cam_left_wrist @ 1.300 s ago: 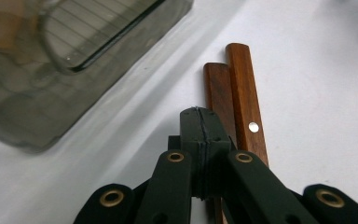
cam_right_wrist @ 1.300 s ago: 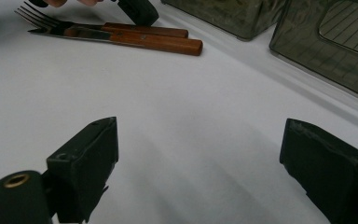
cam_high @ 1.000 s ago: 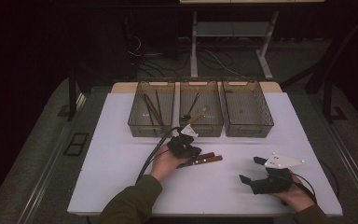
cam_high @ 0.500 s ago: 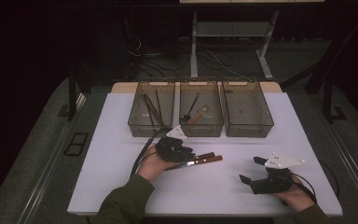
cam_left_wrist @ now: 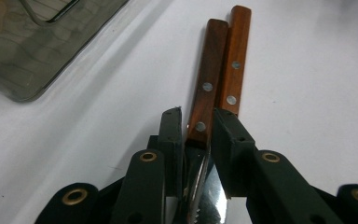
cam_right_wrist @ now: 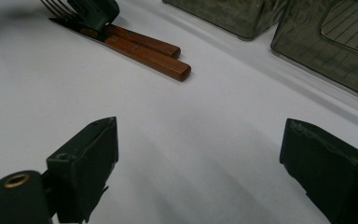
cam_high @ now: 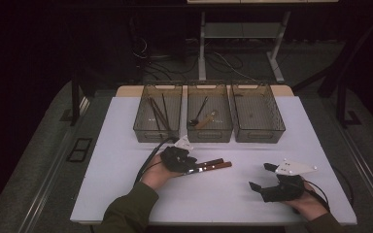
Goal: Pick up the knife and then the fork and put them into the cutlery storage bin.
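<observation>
Near the middle of the high view, the left hand-held gripper (cam_high: pixel 190 162) has its jaws just opened a little around the wooden-handled knife (cam_left_wrist: pixel 208 88) beside the fork (cam_left_wrist: pixel 233 60) on the table (cam_high: pixel 126 126), probably releasing it, while the right hand-held gripper (cam_high: pixel 261 178) waits wide open, empty

handles (cam_left_wrist: pixel 216 70): reddish-brown wood, silver rivets | table (cam_high: pixel 126 145): white | bins (cam_high: pixel 209 119): smoky grey | tongs (cam_left_wrist: pixel 196 135): black
</observation>
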### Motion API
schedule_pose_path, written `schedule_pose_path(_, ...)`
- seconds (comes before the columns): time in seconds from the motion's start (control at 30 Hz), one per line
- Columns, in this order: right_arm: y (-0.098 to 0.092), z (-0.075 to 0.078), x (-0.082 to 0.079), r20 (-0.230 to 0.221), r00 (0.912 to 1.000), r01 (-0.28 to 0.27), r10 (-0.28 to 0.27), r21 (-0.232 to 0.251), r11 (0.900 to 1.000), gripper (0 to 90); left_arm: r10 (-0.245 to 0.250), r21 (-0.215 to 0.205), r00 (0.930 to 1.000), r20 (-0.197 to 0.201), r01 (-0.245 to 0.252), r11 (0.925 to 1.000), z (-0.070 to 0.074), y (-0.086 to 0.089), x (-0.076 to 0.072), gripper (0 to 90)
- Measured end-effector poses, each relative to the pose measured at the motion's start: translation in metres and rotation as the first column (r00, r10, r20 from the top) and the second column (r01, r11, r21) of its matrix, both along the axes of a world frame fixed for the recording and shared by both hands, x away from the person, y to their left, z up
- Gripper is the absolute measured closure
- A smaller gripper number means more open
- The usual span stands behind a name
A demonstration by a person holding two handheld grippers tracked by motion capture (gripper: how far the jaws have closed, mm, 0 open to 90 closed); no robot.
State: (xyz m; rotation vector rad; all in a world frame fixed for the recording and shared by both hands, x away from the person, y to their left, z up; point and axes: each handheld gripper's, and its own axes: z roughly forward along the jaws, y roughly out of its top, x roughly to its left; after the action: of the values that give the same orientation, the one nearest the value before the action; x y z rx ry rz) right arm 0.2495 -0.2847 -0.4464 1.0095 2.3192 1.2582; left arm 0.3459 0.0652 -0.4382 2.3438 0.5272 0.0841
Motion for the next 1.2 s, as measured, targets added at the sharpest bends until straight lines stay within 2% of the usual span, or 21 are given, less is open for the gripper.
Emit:
schedule_pose_path(0.07, 0.000, 0.000, 0.000, -0.001, 1.0000, 0.000, 0.000, -0.001, 1.000, 11.7, 0.005, -0.010, 1.0000, -0.008, -0.005, 0.9999, -0.001, -0.001, 0.000, 72.4)
schedule_pose_path(0.27, 0.000, 0.000, 0.000, 0.000, 1.0000, -0.001, 0.001, -0.001, 1.000, 11.7, -0.001, -0.008, 1.0000, -0.008, 0.001, 1.0000, -0.002, -0.003, 0.002, 72.5)
schedule_pose_path(0.3, 0.000, 0.000, 0.000, 0.001, 1.0000, -0.001, 0.001, -0.001, 1.000, 11.7, 0.017, -0.016, 0.9997, -0.018, -0.017, 0.9997, -0.003, -0.005, 0.001, 72.6)
schedule_pose_path(0.33, 0.000, 0.000, 0.000, 0.000, 1.0000, -0.001, 0.001, -0.001, 1.000, 11.7, 0.006, -0.008, 1.0000, -0.005, -0.006, 1.0000, -0.004, -0.005, 0.003, 72.7)
schedule_pose_path(0.43, 0.000, 0.000, 0.000, 0.000, 1.0000, -0.001, 0.001, -0.001, 1.000, 11.7, 0.004, 0.002, 1.0000, -0.004, -0.004, 1.0000, -0.005, -0.005, 0.005, 72.9)
schedule_pose_path(0.53, 0.000, 0.000, 0.000, 0.000, 1.0000, 0.000, 0.000, 0.001, 1.000, 11.7, 0.016, -0.003, 0.9996, -0.022, -0.016, 0.9999, -0.005, -0.005, 0.005, 73.2)
schedule_pose_path(0.7, 0.000, 0.000, 0.000, -0.003, 1.0000, 0.000, 0.000, 0.000, 1.000, 11.7, 0.001, 0.004, 1.0000, -0.008, -0.001, 1.0000, -0.006, -0.005, 0.007, 74.2)
schedule_pose_path(0.77, 0.000, 0.000, 0.000, -0.003, 1.0000, -0.001, 0.001, -0.001, 1.000, 11.7, 0.007, 0.008, 0.9998, -0.018, -0.007, 0.9999, -0.005, -0.005, 0.006, 74.7)
schedule_pose_path(0.8, 0.000, 0.000, 0.000, -0.004, 1.0000, 0.000, 0.000, -0.001, 1.000, 11.7, -0.006, 0.013, 1.0000, -0.006, 0.006, 0.9999, -0.005, -0.005, 0.008, 74.8)
schedule_pose_path(0.9, 0.000, 0.000, 0.000, -0.003, 1.0000, 0.000, 0.000, 0.000, 1.000, 11.7, 0.012, -0.004, 0.9993, -0.036, -0.012, 0.9999, -0.006, -0.005, 0.009, 74.8)
schedule_pose_path(0.97, 0.000, 0.000, 0.000, -0.004, 1.0000, 0.000, 0.000, -0.001, 1.000, 11.7, 0.006, -0.001, 0.9992, -0.038, -0.007, 1.0000, -0.006, -0.004, 0.011, 75.1)
schedule_pose_path(1.03, 0.000, 0.000, 0.000, -0.004, 1.0000, 0.001, -0.001, 0.000, 1.000, 11.7, 0.004, 0.010, 0.9994, -0.035, -0.004, 0.9999, -0.005, -0.005, 0.010, 75.8)
schedule_pose_path(1.07, 0.000, 0.000, 0.000, -0.003, 1.0000, -0.001, 0.001, 0.002, 1.000, 11.7, -0.006, 0.024, 0.9998, -0.021, 0.006, 0.9997, -0.005, -0.006, 0.010, 76.4)
schedule_pose_path(1.2, 0.000, 0.000, 0.000, -0.004, 1.0000, -0.002, 0.002, 0.003, 1.000, 11.7, -0.032, 0.032, 0.9995, -0.001, 0.032, 0.9990, -0.005, -0.006, 0.010, 76.9)
